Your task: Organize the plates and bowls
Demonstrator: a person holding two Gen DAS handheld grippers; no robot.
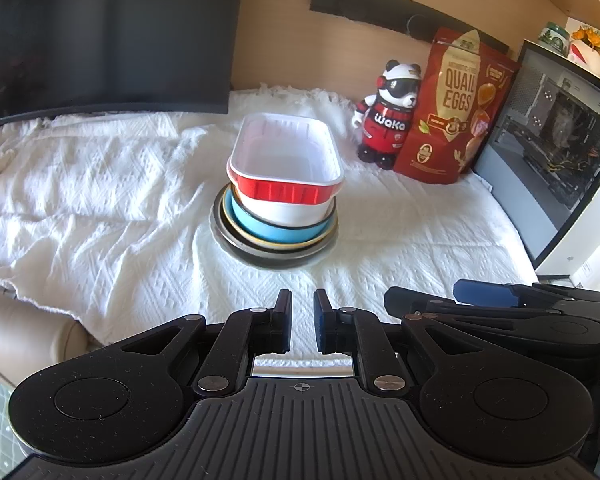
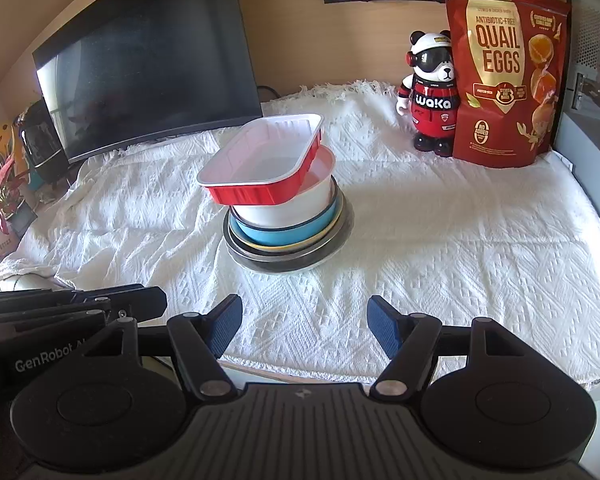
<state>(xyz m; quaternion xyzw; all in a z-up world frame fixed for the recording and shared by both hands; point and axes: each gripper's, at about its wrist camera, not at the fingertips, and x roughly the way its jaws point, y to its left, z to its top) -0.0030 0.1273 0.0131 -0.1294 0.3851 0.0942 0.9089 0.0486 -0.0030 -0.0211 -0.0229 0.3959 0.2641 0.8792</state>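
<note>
On the white cloth (image 1: 100,184) stands one stack. A red foil tray (image 1: 286,160) with a white inside lies on top, tilted and overhanging a white bowl (image 1: 288,212). Under that come a blue bowl (image 1: 268,230), a yellow-rimmed plate (image 1: 236,227) and a grey metal plate (image 1: 260,258) at the bottom. The right wrist view shows the same stack, with the red tray (image 2: 260,160) above the metal plate (image 2: 300,260). My left gripper (image 1: 302,300) hovers near the front edge, shut and holding nothing. Beside it, my right gripper (image 2: 305,308) is open and also holds nothing.
A dark monitor (image 2: 152,52) stands at the back left. A panda figure (image 2: 432,96) and a red quail eggs bag (image 2: 504,80) stand at the back right, next to a computer case (image 1: 556,152). A potted plant (image 2: 4,192) sits at the far left.
</note>
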